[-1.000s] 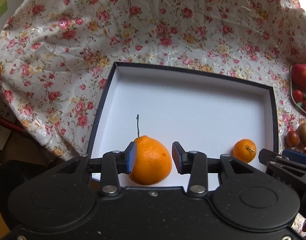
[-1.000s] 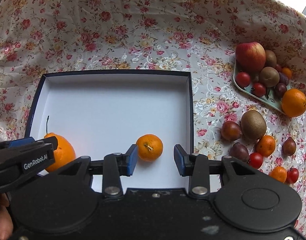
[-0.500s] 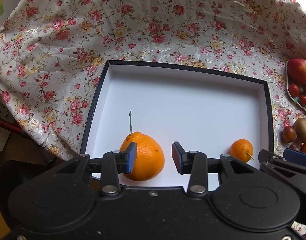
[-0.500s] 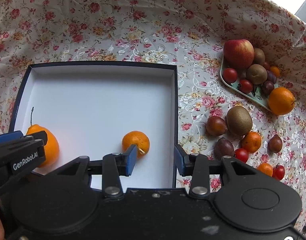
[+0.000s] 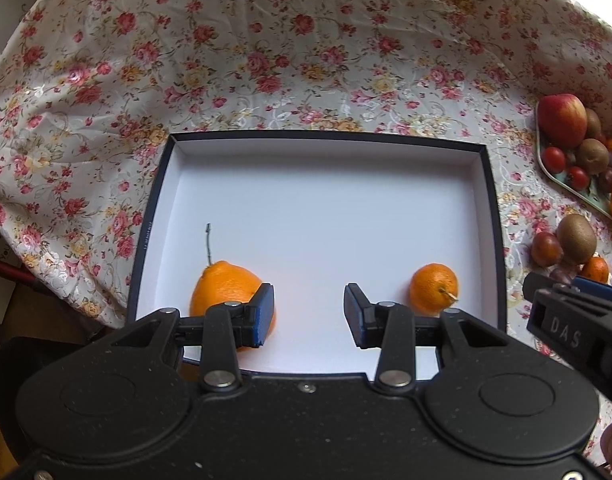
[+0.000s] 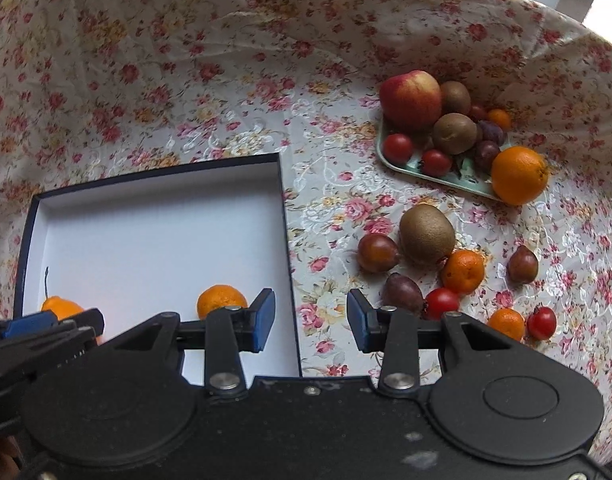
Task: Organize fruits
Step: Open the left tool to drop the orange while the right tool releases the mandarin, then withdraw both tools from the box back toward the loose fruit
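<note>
1. A floral tablecloth (image 5: 266, 60) with red and yellow roses on cream, creased and rumpled, covers the whole surface; bright window light shows at the top right of the right wrist view
2. A shallow box (image 5: 490, 200) with dark walls and a white floor lies open on the cloth
3. Inside it are two fruits, well apart: a large orange with a long thin stalk (image 5: 222, 286) near the front left corner, and a small mandarin (image 5: 433, 288) near the front right wall
4. The left gripper (image 5: 309, 314) hangs over the front of the box, jaws spread and holding nothing; its left finger overlaps the large orange in the view
5. The right gripper (image 6: 310, 320) is above the cloth just beside the box's right wall, jaws likewise spread and empty
6. Only the right wrist view shows the full pile to the right: a pale green tray (image 6: 463, 178) holding a red apple (image 6: 410, 98), two kiwis, cherry tomatoes, dark plums and a small mandarin
7. A big orange (image 6: 518, 174) sits at the tray's near corner
8. Loose on the cloth in front of the tray lie a kiwi (image 6: 425, 234), plums, mandarins and cherry tomatoes
9. The left wrist view shows that pile only at its right edge, but shows the whole box
</note>
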### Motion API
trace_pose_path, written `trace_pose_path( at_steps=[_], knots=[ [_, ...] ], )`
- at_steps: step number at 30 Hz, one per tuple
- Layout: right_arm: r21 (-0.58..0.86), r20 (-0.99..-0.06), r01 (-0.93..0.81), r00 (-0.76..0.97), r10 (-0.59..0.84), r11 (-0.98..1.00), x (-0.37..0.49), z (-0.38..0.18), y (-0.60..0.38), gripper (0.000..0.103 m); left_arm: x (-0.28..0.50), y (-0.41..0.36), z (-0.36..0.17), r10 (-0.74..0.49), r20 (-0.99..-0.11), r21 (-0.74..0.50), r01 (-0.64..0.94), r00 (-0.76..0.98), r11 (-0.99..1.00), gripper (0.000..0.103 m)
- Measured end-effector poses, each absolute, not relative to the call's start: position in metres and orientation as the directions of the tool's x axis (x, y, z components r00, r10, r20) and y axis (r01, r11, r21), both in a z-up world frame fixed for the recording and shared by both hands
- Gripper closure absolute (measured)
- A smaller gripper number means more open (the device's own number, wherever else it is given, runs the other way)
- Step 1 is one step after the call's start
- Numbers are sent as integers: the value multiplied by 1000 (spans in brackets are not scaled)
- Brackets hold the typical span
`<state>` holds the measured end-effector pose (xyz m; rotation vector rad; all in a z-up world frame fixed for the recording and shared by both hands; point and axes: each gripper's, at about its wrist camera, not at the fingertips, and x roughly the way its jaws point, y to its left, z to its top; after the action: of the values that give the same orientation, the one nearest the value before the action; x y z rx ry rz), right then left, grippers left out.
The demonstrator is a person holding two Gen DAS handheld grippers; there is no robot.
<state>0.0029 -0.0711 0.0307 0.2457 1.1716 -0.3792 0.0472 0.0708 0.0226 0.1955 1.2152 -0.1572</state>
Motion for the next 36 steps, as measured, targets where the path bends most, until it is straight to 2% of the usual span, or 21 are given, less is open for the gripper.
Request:
trace_pose_path(
  at_steps=[4, 7, 13, 20, 24, 30, 36],
  knots=[
    [-31, -892, 559, 359, -276, 828, -12, 37, -84, 62, 40, 56, 25, -26, -939, 66, 253, 344, 965, 54],
    [-47, -863, 606, 376, -338, 794, -21, 43, -91, 61, 34, 43, 26, -33, -938, 70, 279, 346, 958, 54],
    [1, -890, 609, 362, -276, 793, -34, 44, -112, 61, 23, 20, 27, -43, -938, 77, 327, 344, 942, 54],
    [-44, -875, 624, 353, -332, 780, -51, 44, -126, 61, 11, -5, 27, -55, -940, 82, 380, 337, 921, 54],
    [32, -877, 644, 386, -288, 764, -62, 44, -141, 61, 4, -18, 28, -64, -939, 83, 404, 337, 911, 54],
    [72, -936, 701, 294, -195, 710, -74, 28, -167, 61, -5, -36, 27, -70, -941, 85, 432, 331, 898, 54],
    [67, -952, 747, 247, -182, 662, -90, 16, -187, 61, -15, -54, 28, -82, -943, 81, 463, 322, 883, 54]
  ],
)
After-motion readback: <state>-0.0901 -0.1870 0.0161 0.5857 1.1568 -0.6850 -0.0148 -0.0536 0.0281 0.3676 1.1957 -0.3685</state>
